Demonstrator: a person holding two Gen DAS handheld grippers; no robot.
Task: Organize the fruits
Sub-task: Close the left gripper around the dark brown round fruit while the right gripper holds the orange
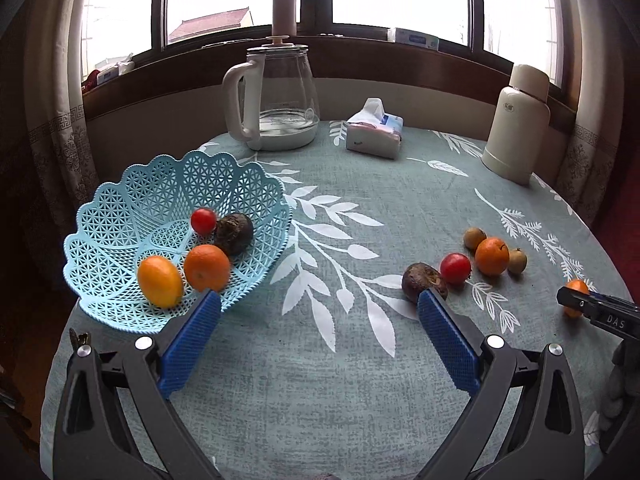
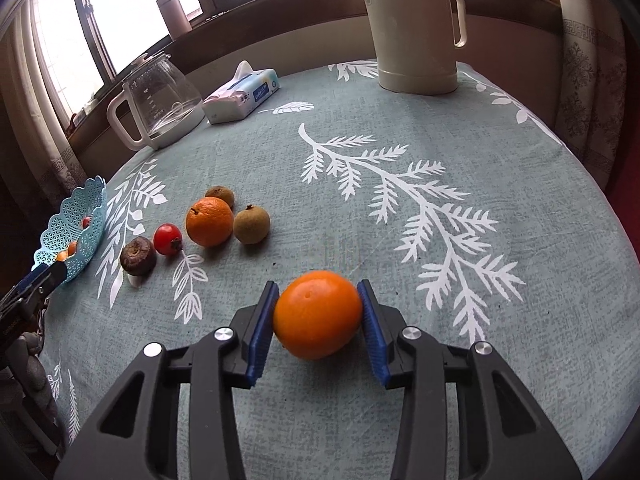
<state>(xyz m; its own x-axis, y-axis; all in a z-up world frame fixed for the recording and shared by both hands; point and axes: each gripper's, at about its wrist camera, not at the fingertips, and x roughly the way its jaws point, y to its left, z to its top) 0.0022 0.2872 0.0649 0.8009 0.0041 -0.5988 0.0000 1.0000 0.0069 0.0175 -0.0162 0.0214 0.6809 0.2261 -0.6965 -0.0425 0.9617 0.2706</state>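
The right gripper [image 2: 318,312] is clamped on an orange [image 2: 318,314], both blue pads touching its sides, low over the tablecloth [image 2: 400,128]. The left gripper [image 1: 318,304] hangs empty, jaws wide apart, near the blue basket [image 1: 120,216], which holds four fruits.

To do the step well, in my judgement: keep the squeeze steady, lift clear, carry over the loose fruits [image 2: 196,224] without knocking them, and release low inside the basket.

Whether the orange rests on the cloth or is just raised cannot be told. From the right wrist view the basket is cut off at the edge, its contents mostly hidden.
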